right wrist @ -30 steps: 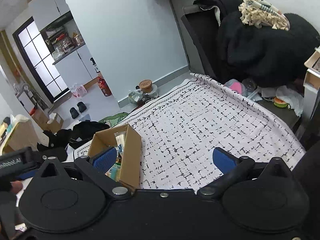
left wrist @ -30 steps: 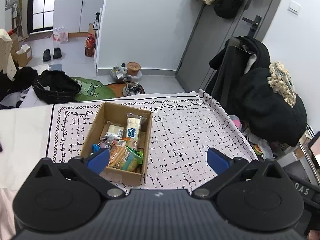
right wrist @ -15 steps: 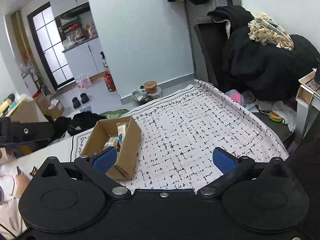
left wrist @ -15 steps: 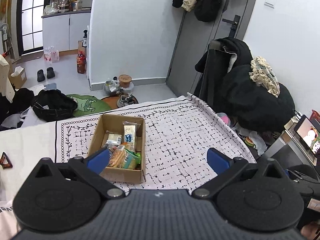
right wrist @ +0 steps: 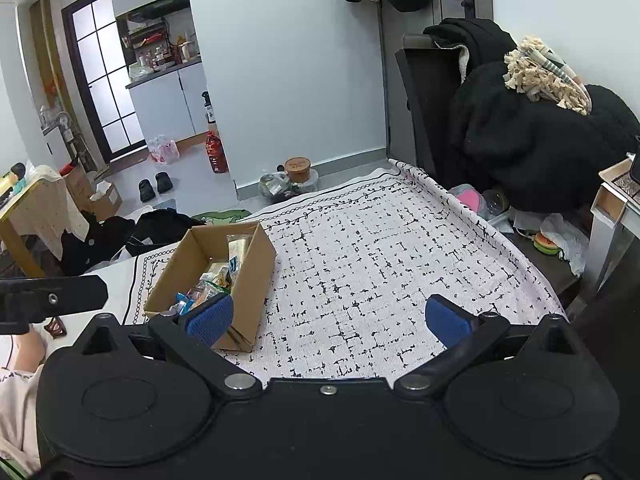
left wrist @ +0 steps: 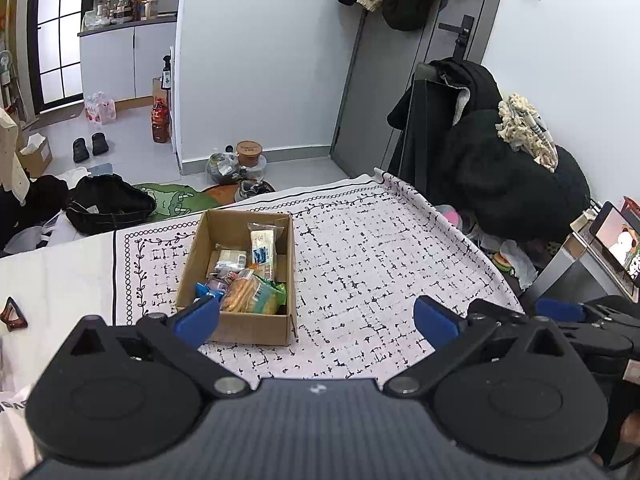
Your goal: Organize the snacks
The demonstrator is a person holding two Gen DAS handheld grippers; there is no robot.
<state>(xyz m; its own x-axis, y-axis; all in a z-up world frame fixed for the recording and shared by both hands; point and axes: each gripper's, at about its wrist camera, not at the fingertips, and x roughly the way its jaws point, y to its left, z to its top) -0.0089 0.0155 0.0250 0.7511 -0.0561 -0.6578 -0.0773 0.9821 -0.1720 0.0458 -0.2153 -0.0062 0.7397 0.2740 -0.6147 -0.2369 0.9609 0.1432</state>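
Observation:
An open cardboard box [left wrist: 236,326] [right wrist: 256,268] stands on the white black-patterned cloth [left wrist: 360,272] [right wrist: 360,276], left of its middle. Several snack packets [left wrist: 250,294] [right wrist: 212,280] lie inside it, among them a white and blue wrapper leaning on the right wall and an orange and green one at the front. My left gripper [left wrist: 316,318] hangs open above the near edge, nothing between its blue pads. My right gripper [right wrist: 328,316] is also open and empty, with the box by its left pad. The right gripper's tip [left wrist: 560,312] shows at the left wrist view's right edge.
A chair heaped with black clothes [left wrist: 500,168] [right wrist: 528,128] stands past the cloth's right edge. Clutter lies on the floor beyond the far edge: a black bag [left wrist: 108,202], a round tub [left wrist: 249,153]. A brown hair clip [left wrist: 12,314] rests at far left. A small table [right wrist: 616,208] is at right.
Both grippers have pulled back and risen, so the box and cloth look smaller and farther. Both stay open and empty. The box has not moved.

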